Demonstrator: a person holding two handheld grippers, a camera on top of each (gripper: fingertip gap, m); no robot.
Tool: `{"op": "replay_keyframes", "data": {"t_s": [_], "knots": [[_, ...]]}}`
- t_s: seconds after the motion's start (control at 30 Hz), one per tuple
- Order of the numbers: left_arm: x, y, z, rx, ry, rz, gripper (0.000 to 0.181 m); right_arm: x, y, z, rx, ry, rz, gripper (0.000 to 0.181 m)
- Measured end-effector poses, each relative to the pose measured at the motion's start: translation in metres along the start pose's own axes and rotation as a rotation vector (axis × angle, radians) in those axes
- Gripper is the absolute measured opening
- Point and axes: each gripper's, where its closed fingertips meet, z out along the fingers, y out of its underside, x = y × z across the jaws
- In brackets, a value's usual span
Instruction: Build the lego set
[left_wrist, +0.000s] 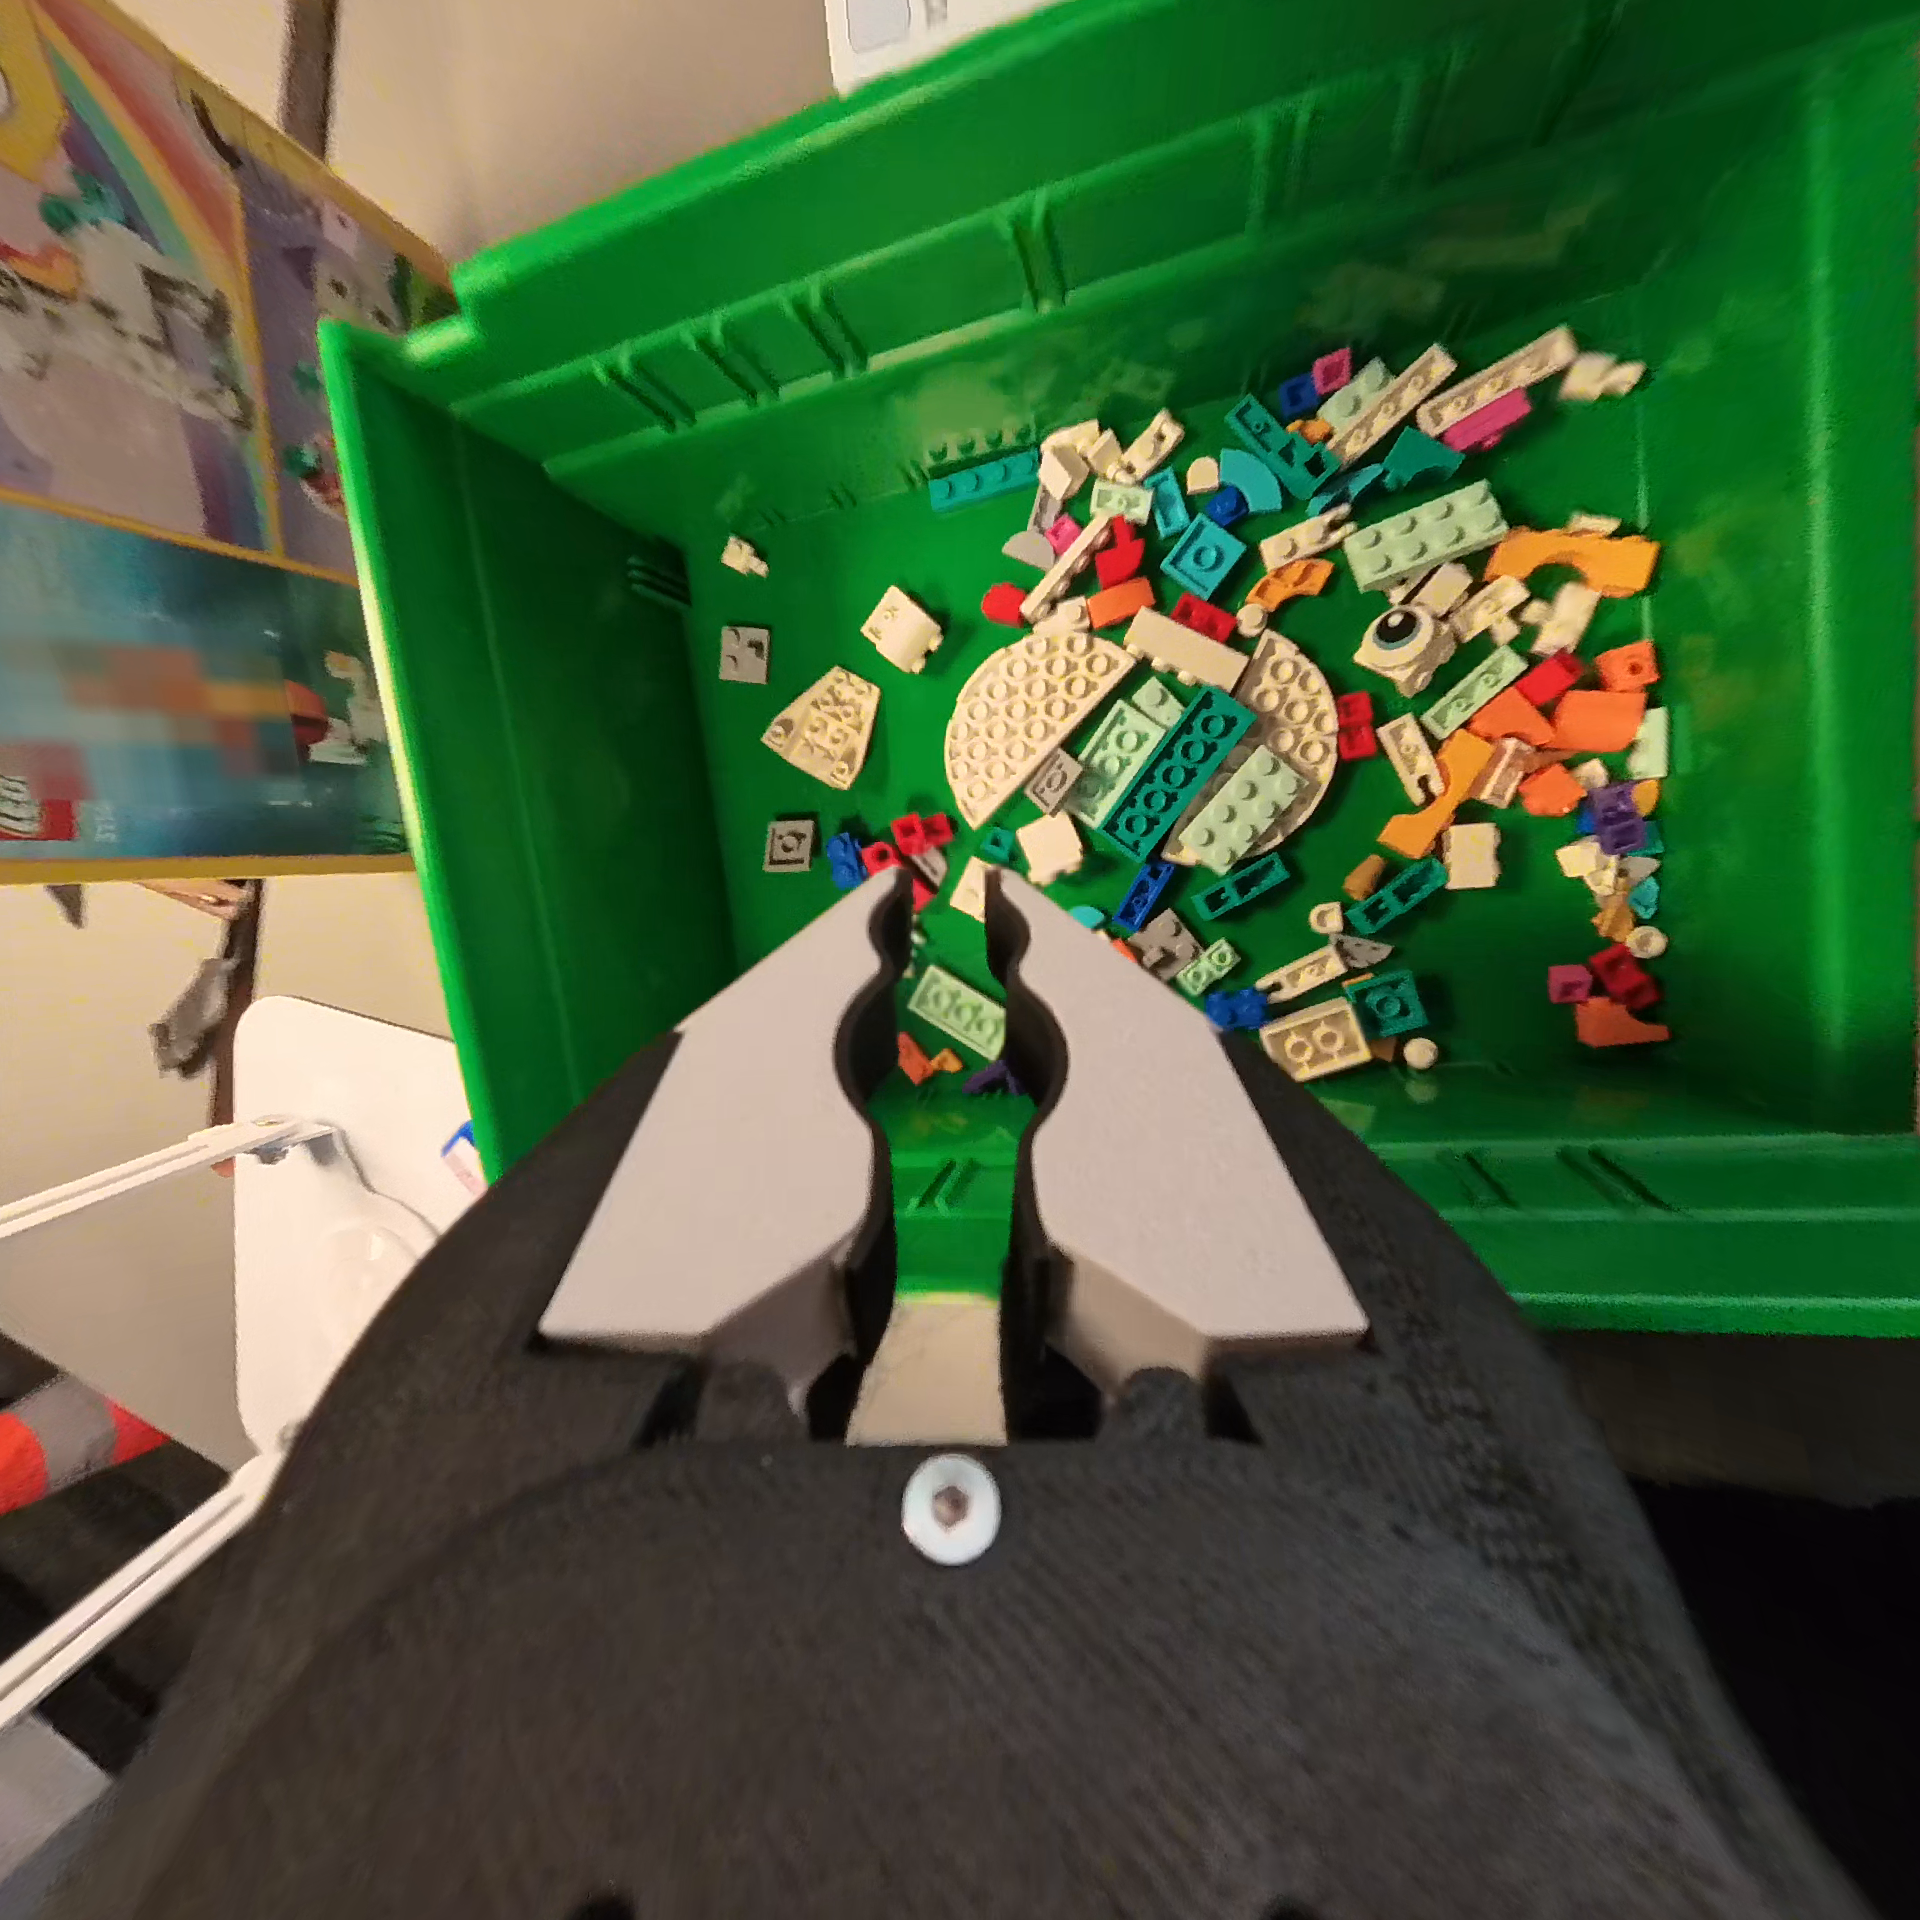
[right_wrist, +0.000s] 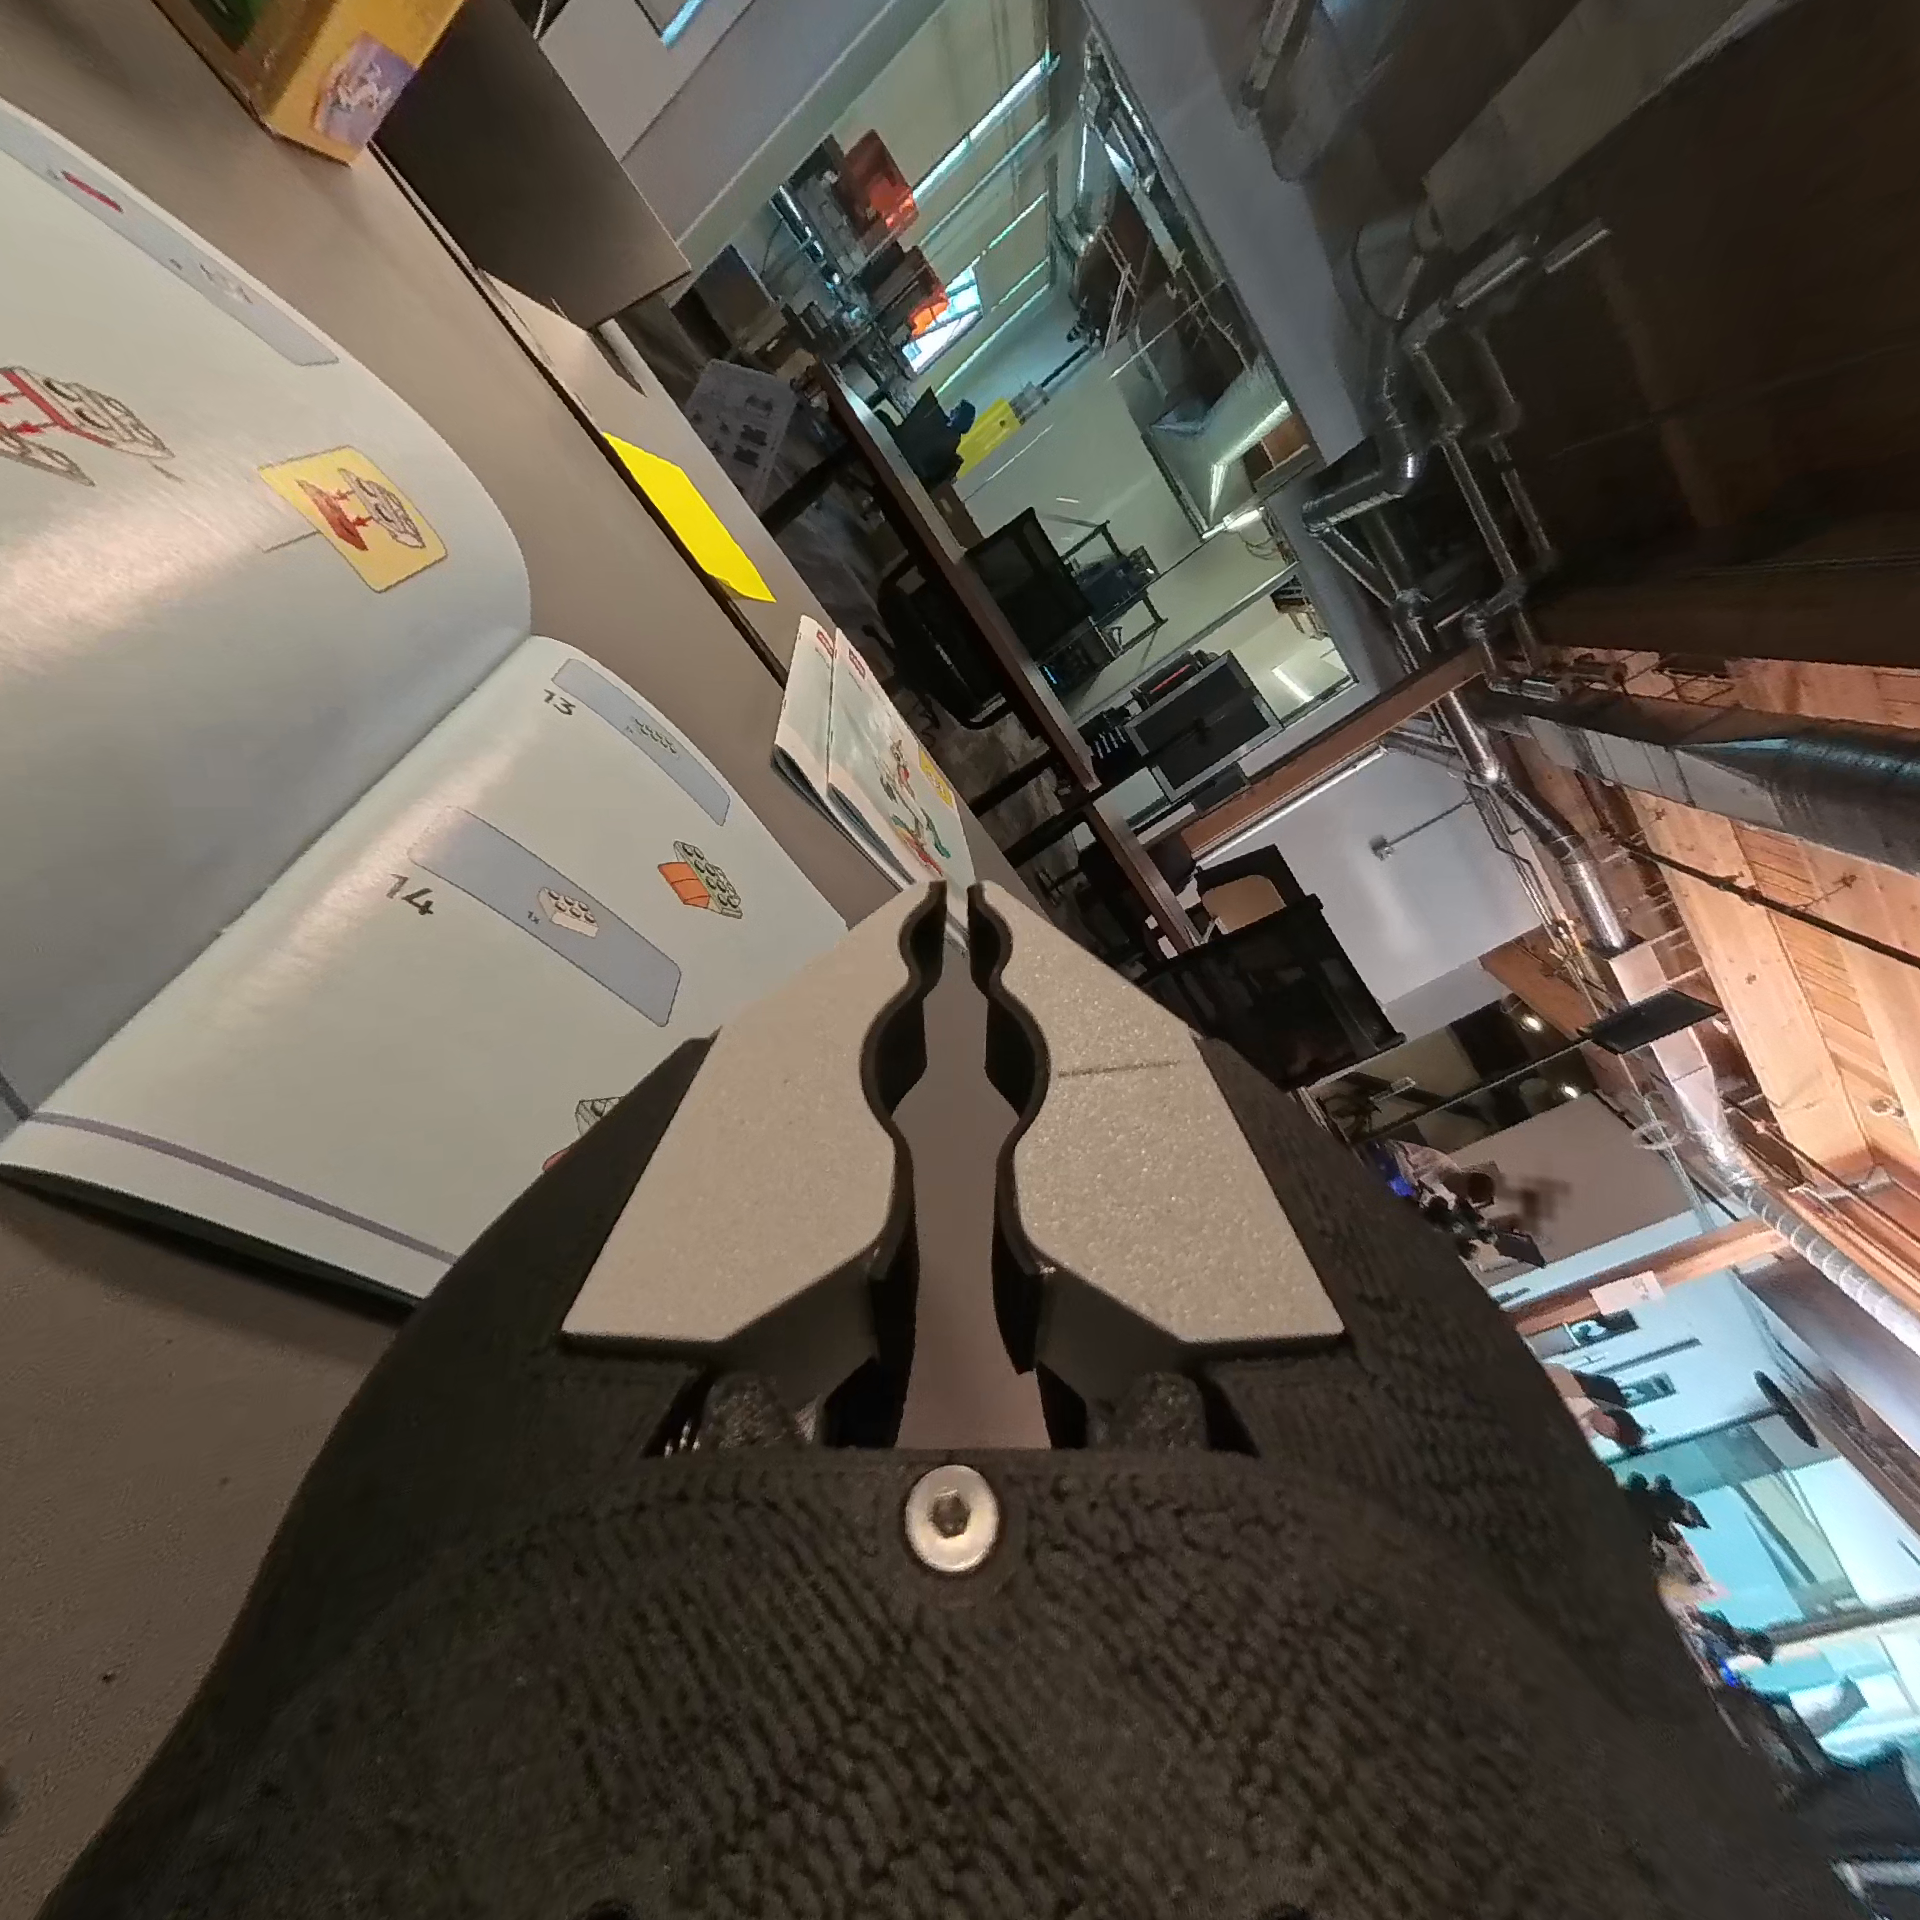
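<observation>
lego pieces (left_wrist: 1226, 717) lie loose in a heap on the floor of a green plastic bin (left_wrist: 582, 665), filling the centre and right of the left wrist view: tan half-round plates, a long teal plate, mint bricks, orange slopes, small red and blue bits, and one piece printed with an eye. nothing in that heap looks joined into a model, though a few pieces overlap and i cannot tell whether any are pressed together. the left tool (left_wrist: 943, 883) hangs over the near part of the bin at lower centre, its tips slightly parted with a narrow gap and nothing between them, so it is released and empty. the set's box (left_wrist: 177, 499) stands at the upper left, outside the bin. in the right wrist view the right tool (right_wrist: 957, 896) is tilted on its side above the grey surface (right_wrist: 208, 1455), its tips nearly closed with a thin slit and nothing gripped. an open instruction booklet (right_wrist: 312, 779) lies at the left of that frame, showing mid-sequence build steps; two more booklets (right_wrist: 873, 769) lie farther off near the centre. no partly built assembly shows in either view, so the build seems barely begun, or its result sits out of frame; picking the next piece and nearly all assembly remain.
</observation>
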Motion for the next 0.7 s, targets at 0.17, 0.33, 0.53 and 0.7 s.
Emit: {"op": "replay_keyframes", "data": {"t_s": [0.17, 0.33, 0.53, 0.7], "knots": [[0.014, -0.032, -0.022, 0.162, -0.142, 0.039, 0.011, 0.005, -0.002, -0.002, 0.018, 0.017, 0.030, 0.002], [0.031, -0.051, -0.048, 0.336, -0.243, -0.131, 0.008, 0.009, -0.006, -0.004, 0.048, 0.019, 0.074, 0.002], [0.048, -0.027, -0.064, 0.453, -0.412, -0.489, 0.010, 0.010, -0.011, -0.007, 0.083, 0.010, 0.110, 0.002], [0.071, -0.014, -0.056, 0.571, -0.409, -0.686, 0.011, 0.011, -0.015, -0.009, 0.113, 0.001, 0.143, 0.002]]}}
